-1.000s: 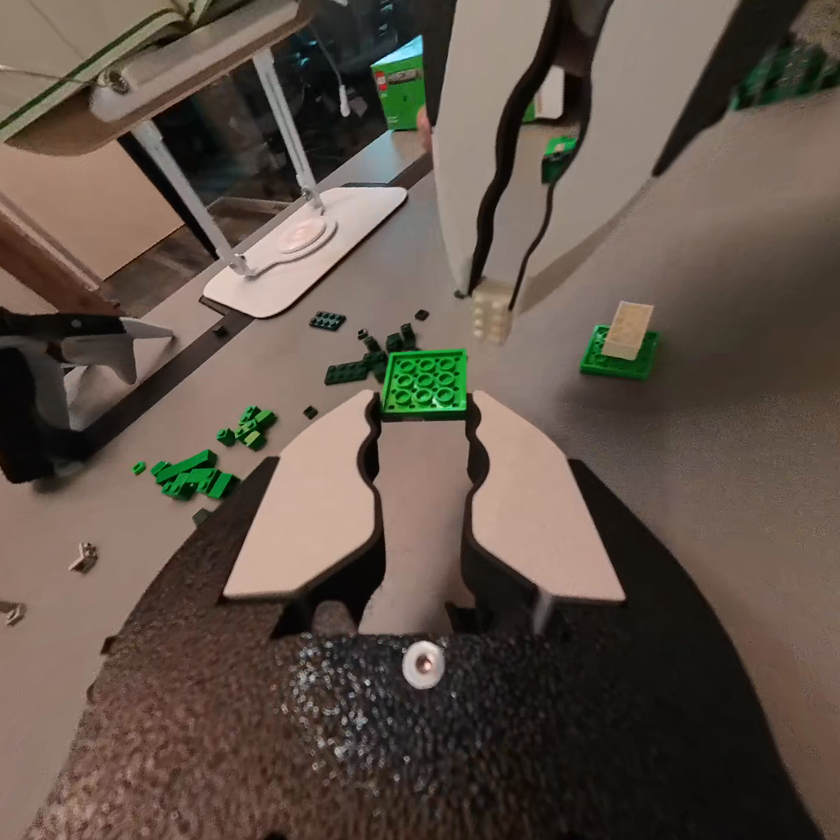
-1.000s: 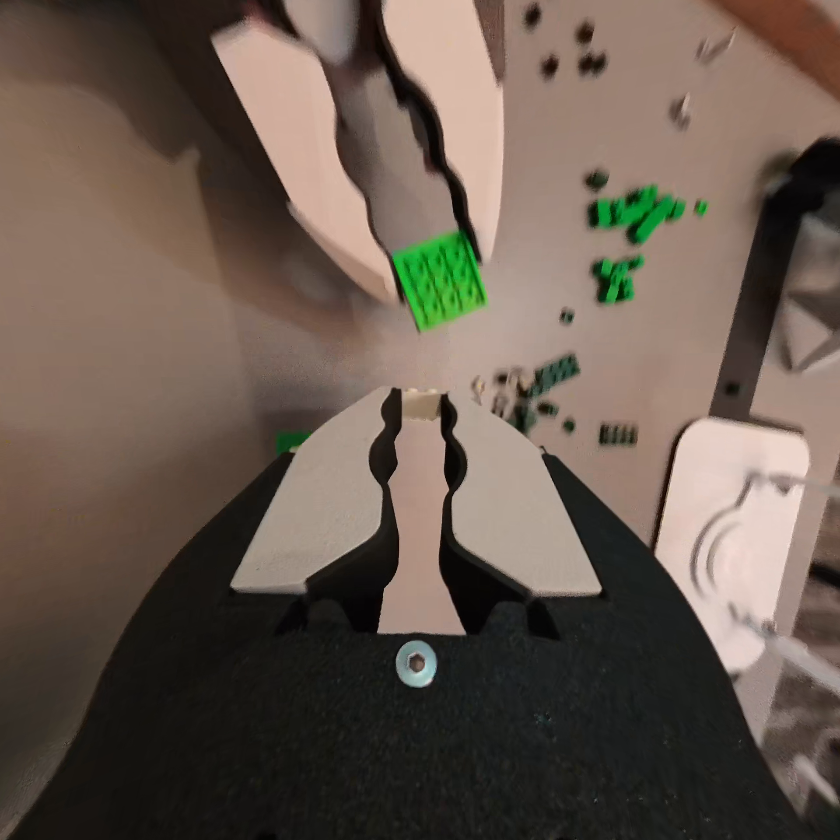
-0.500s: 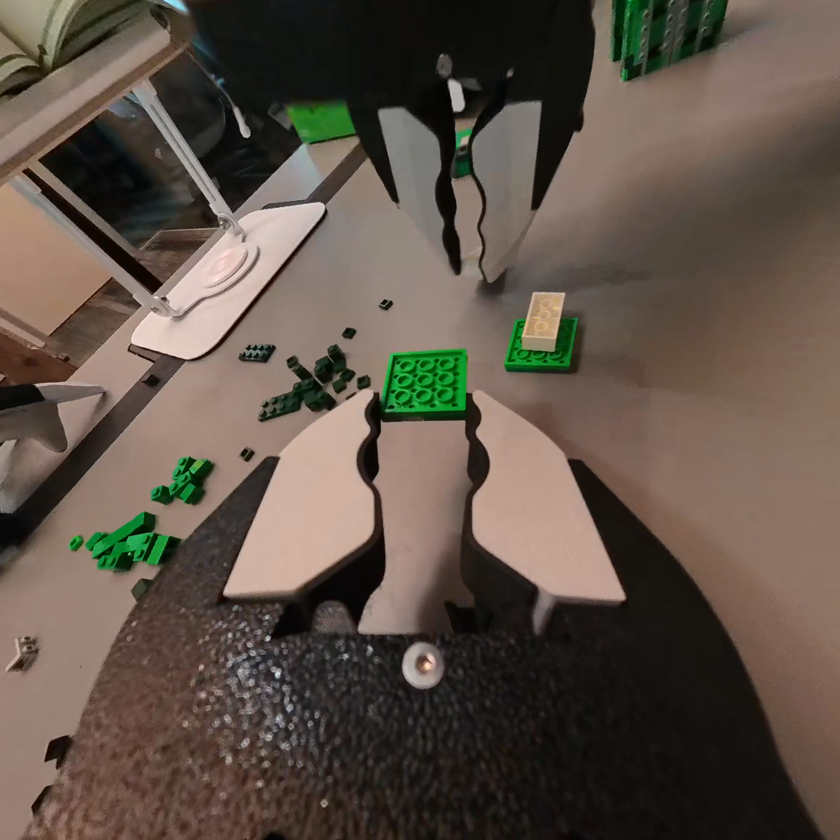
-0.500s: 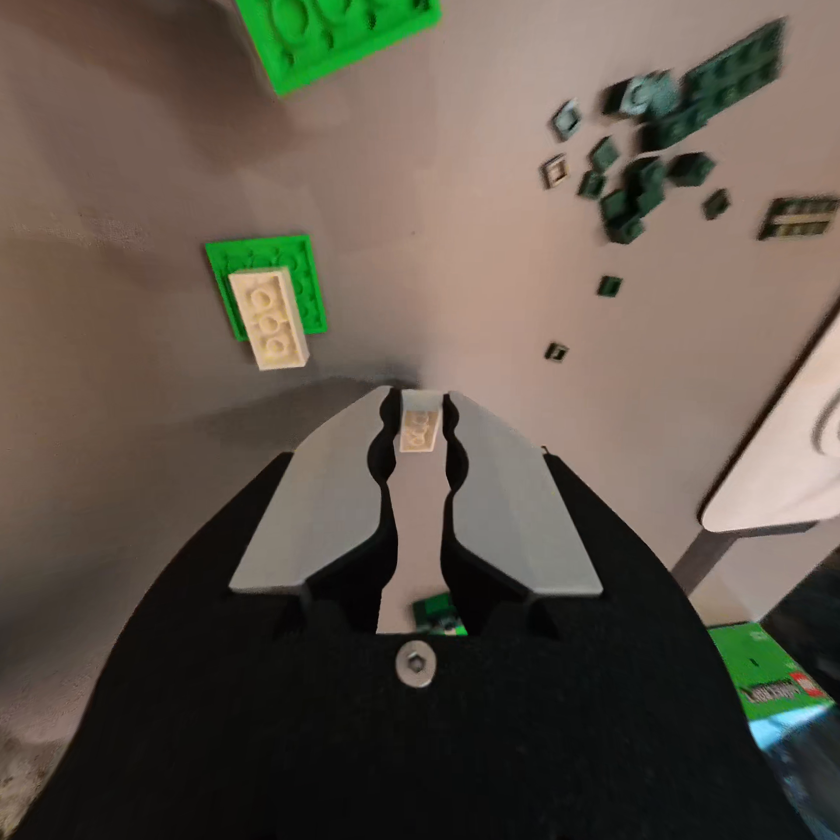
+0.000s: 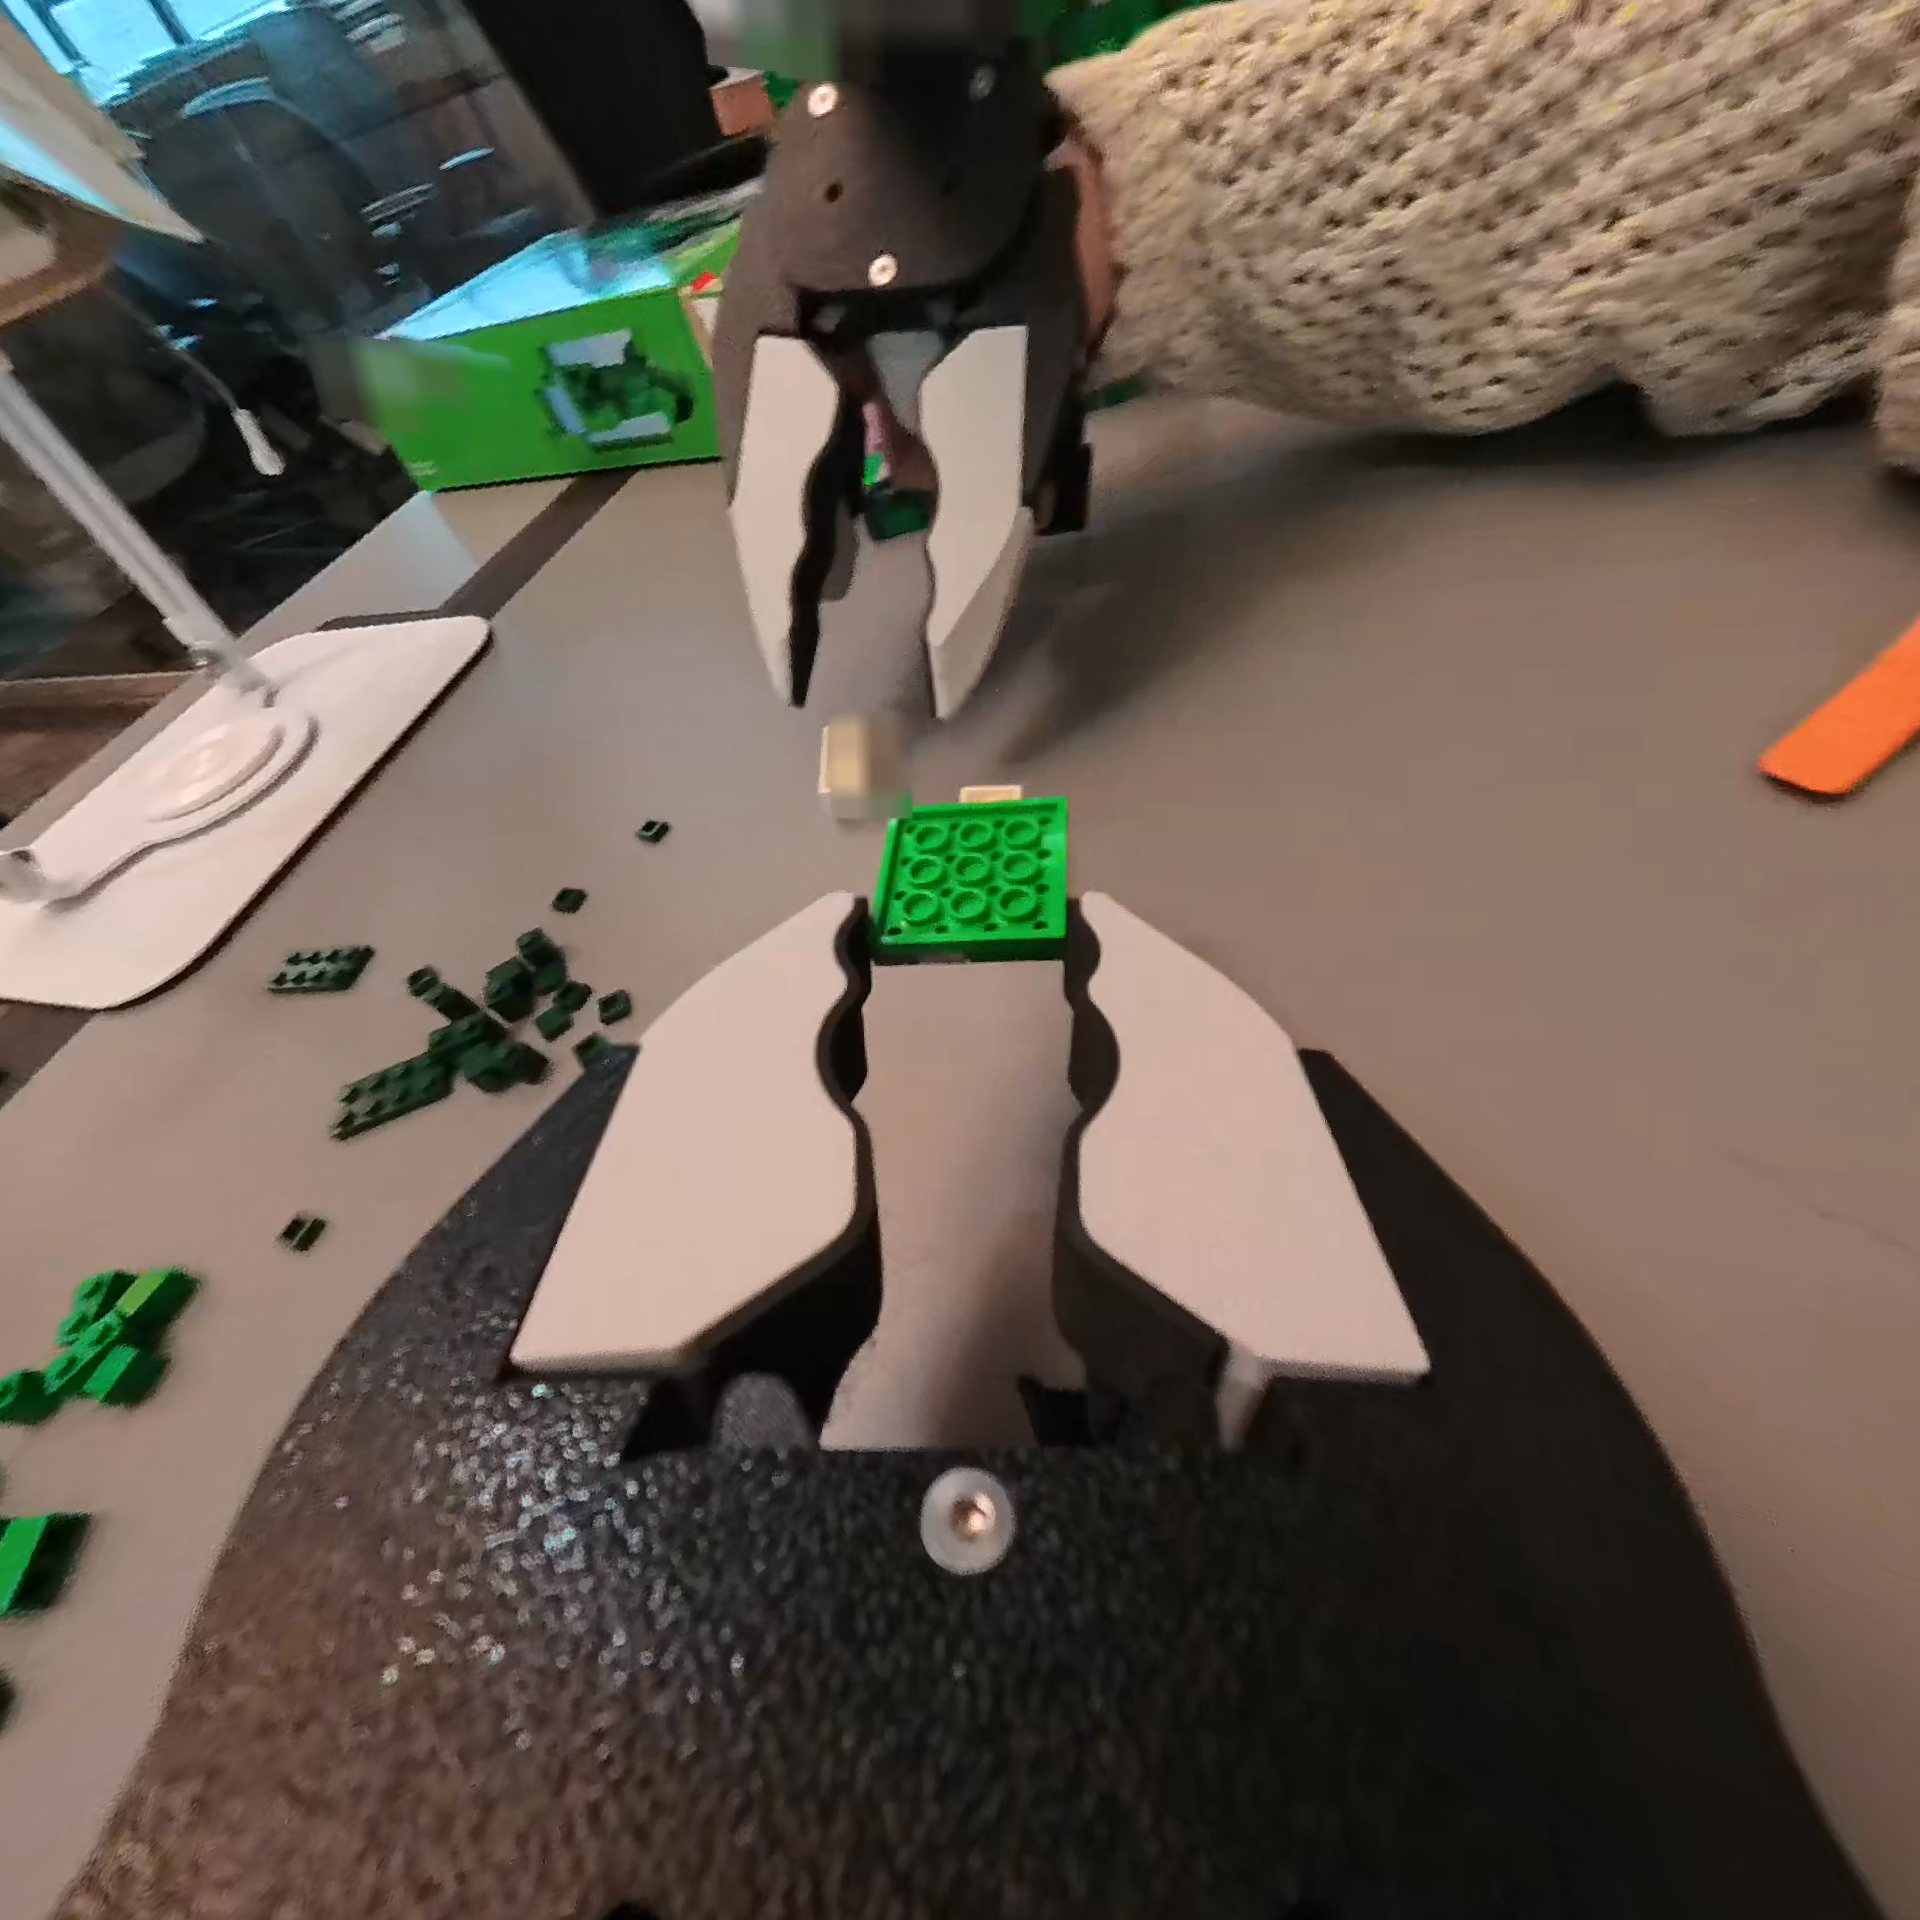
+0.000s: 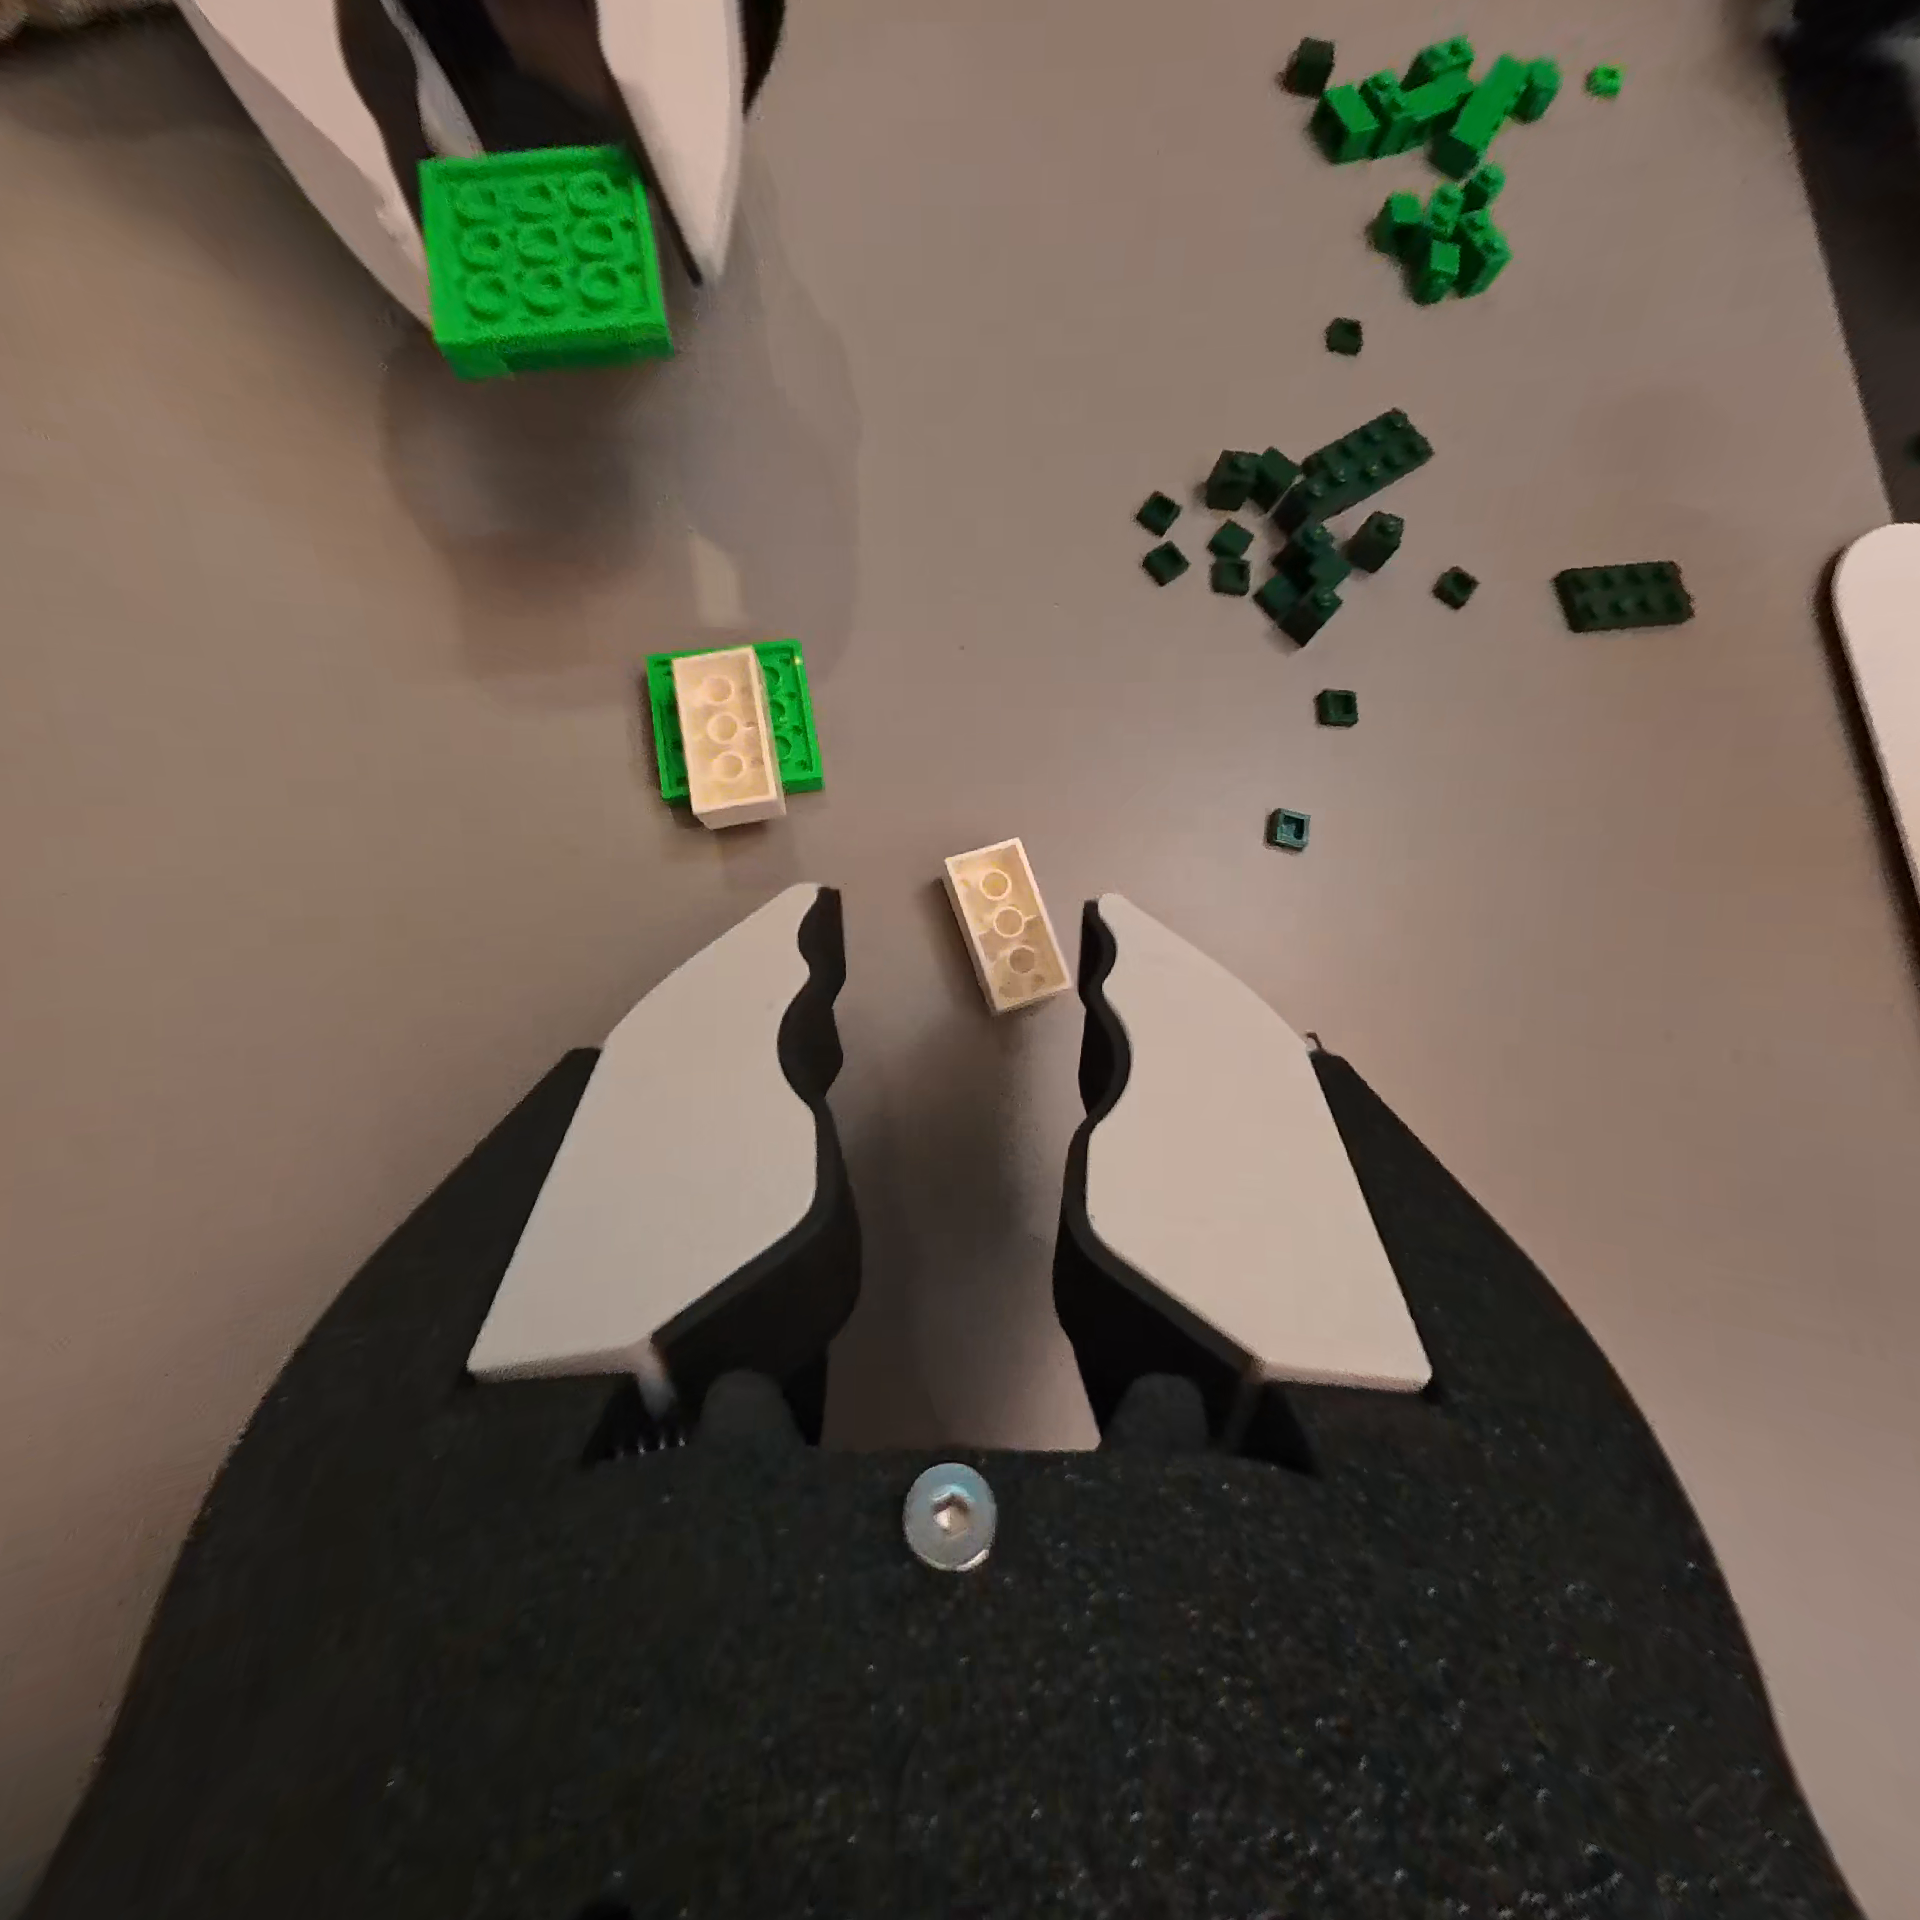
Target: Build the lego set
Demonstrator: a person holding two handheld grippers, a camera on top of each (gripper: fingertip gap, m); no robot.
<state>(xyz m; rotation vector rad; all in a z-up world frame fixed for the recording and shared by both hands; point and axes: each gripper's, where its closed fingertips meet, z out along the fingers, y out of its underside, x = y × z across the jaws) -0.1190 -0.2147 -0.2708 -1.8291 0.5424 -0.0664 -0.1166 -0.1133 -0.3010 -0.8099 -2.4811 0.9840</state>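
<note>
Left wrist view: the left gripper [image 5: 971,920] has its fingers clamped on a bright green square plate [image 5: 974,881], held flat with its bumps up, likely so a brick can go on top. The right gripper [image 5: 871,665] hangs ahead.

Right wrist view: the right gripper [image 6: 961,914] has its fingers apart. A cream brick [image 6: 1006,939] lies loose between them on the tabletop [image 6: 312,727]. Just beside it sits another green plate [image 6: 800,717] with a cream brick on top [image 6: 724,736].

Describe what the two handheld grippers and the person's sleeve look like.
Both grippers look alike. The left gripper and the right gripper each have a speckled black body, two flat pale grey fingers with wavy black inner edges, and a silver screw at the base. The sleeve behind the right gripper is a cream knit flecked with dark. No cables show.
</note>
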